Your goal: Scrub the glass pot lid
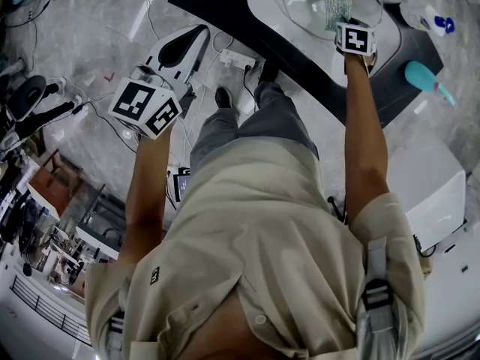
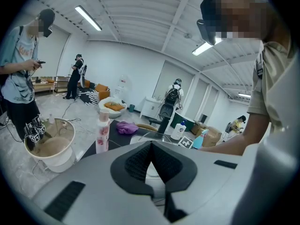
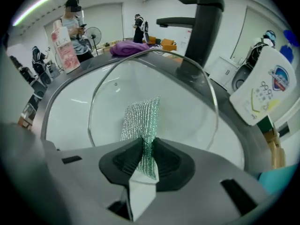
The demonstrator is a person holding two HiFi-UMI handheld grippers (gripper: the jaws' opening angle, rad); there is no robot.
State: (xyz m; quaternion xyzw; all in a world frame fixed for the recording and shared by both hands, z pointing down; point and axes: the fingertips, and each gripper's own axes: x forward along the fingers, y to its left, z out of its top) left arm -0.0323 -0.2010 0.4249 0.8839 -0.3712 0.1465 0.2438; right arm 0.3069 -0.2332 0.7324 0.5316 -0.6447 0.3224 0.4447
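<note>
The glass pot lid [image 3: 197, 97] lies in the white sink basin [image 3: 65, 116], its metal rim ringing the middle of the right gripper view. My right gripper [image 3: 143, 156] is shut on a green mesh scrub cloth [image 3: 140, 118], which stands up between the pads and rests against the lid. From above, the right gripper [image 1: 343, 19] holds the scrub cloth [image 1: 337, 7] over the lid [image 1: 311, 6]. My left gripper [image 1: 196, 40] is held out over the floor, left of the counter. In its own view the left gripper [image 2: 151, 151] is shut with nothing in it.
A black faucet [image 3: 201, 27] rises behind the lid. A white soap bottle [image 3: 262, 88] stands at the right, a pink bottle [image 3: 61, 41] and a purple cloth [image 3: 129, 48] at the left. A teal bottle [image 1: 424, 77] lies on the counter. A power strip [image 1: 236, 58] and cables lie on the floor.
</note>
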